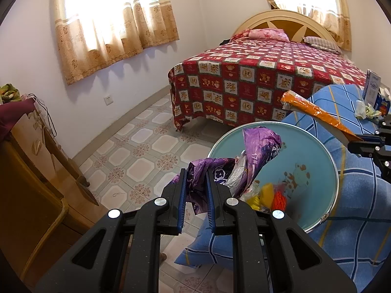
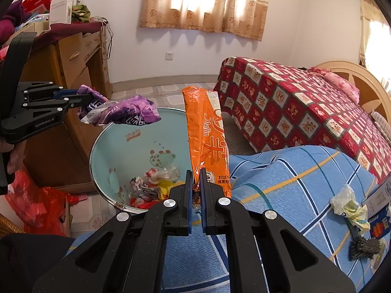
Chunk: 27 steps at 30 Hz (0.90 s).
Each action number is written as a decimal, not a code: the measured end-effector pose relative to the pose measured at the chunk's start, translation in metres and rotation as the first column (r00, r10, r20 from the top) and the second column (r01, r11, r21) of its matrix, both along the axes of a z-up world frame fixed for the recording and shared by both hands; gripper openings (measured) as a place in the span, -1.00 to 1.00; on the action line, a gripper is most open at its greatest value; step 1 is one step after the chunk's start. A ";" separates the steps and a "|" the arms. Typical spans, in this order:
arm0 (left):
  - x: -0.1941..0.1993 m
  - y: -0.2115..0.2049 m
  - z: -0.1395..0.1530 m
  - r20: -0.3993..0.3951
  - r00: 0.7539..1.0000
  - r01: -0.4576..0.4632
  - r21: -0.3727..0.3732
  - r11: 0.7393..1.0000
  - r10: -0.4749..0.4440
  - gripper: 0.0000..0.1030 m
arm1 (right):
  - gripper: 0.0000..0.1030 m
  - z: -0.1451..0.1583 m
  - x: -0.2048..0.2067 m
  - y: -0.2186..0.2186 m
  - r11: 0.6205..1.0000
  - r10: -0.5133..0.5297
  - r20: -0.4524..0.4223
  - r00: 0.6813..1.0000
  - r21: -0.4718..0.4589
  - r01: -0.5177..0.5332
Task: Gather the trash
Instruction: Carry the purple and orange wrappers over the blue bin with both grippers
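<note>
1. We hold the purple wrapper (image 1: 259,151) in the left gripper (image 1: 196,195), fingers nearly closed on one crumpled end, so the rest of it hangs free over the bin (image 1: 315,146); from the right wrist view it sits above the bin's far rim, where a release should drop it inside
2. We hold the orange packet (image 2: 202,134) in the right gripper (image 2: 195,193), fingers pinched tight on its bottom edge; gripped there, the long packet stands upright ahead of the fingers, over the near rim of the bin
3. The bin stands against the blue quilt (image 2: 293,175), close to the litter, so each piece travels only a short way; other scraps already lie at its bottom
4. We judge that both pieces are poised for dropping and neither is let go yet
5. A pale crumpled wrapper (image 2: 349,207) and a dark mesh scrap (image 2: 366,246) lie on the quilt to the right, beside a blue carton (image 2: 381,210), so more collecting remains
6. The stiff orange packet may tip outward when released; angling it over the opening first seems wise
</note>
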<state>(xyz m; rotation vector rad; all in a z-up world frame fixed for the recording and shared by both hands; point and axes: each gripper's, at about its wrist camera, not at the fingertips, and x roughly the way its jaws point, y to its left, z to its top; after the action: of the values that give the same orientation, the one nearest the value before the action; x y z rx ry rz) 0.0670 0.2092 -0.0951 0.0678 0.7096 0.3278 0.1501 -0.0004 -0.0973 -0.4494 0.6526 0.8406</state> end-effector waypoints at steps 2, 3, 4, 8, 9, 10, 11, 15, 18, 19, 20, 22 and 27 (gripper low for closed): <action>0.000 0.000 0.000 0.001 1.000 -0.001 0.000 1.000 0.001 -0.72 | -0.88 0.000 0.000 0.000 1.000 0.000 -0.002 1.000 0.002 0.000; 0.000 0.000 0.000 0.002 1.000 -0.001 -0.001 1.000 0.001 -0.72 | -0.88 0.000 0.000 0.000 1.000 0.000 -0.001 1.000 0.002 0.000; 0.000 0.000 0.000 0.002 1.000 0.000 0.001 1.000 0.000 -0.72 | -0.88 0.000 0.000 0.000 1.000 0.000 -0.001 1.000 0.001 0.000; 0.000 0.000 0.000 0.001 1.000 0.000 0.001 1.000 0.000 -0.72 | -0.88 0.000 -0.001 0.002 1.000 0.002 0.000 1.000 -0.001 -0.002; 0.000 0.000 0.000 0.001 1.000 0.000 0.000 1.000 0.000 -0.72 | -0.88 0.000 -0.001 0.002 1.000 0.002 0.000 1.000 -0.001 -0.002; 0.000 0.000 0.000 0.001 1.000 -0.001 -0.002 1.000 0.001 -0.72 | -0.88 0.000 -0.001 0.002 1.000 0.002 0.000 1.000 -0.001 -0.002; 0.000 0.000 0.000 0.001 1.000 -0.001 0.000 1.000 0.001 -0.72 | -0.88 0.000 -0.001 0.002 1.000 0.002 0.001 1.000 0.000 -0.002; 0.000 0.000 0.001 0.002 1.000 0.002 -0.001 1.000 -0.002 -0.72 | -0.88 -0.001 -0.001 0.002 1.000 0.000 0.001 1.000 -0.001 0.000; 0.000 0.000 0.001 0.003 1.000 0.002 -0.002 1.000 -0.002 -0.72 | -0.88 0.000 -0.001 0.001 1.000 0.003 0.002 1.000 0.000 -0.003; 0.000 0.000 0.000 0.003 1.000 0.002 -0.002 1.000 -0.002 -0.72 | -0.88 0.000 -0.001 0.002 1.000 0.004 0.003 1.000 0.000 -0.004; 0.000 0.000 0.001 0.003 1.000 0.002 -0.002 1.000 -0.002 -0.72 | -0.88 0.000 -0.002 0.004 1.000 0.005 0.004 1.000 0.000 -0.005; 0.000 0.000 0.001 0.004 1.000 0.003 -0.003 1.000 -0.003 -0.72 | -0.88 0.001 -0.002 0.006 1.000 0.007 0.005 1.000 -0.001 -0.007; -0.001 -0.001 0.002 0.005 1.000 0.006 -0.004 1.000 -0.006 -0.72 | -0.88 0.002 -0.002 0.006 1.000 0.008 0.005 1.000 -0.001 -0.008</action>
<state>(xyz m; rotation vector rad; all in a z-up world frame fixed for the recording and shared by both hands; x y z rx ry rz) 0.0657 0.2082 -0.0934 0.0646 0.7047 0.3210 0.1479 0.0059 -0.0952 -0.4549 0.6464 0.8464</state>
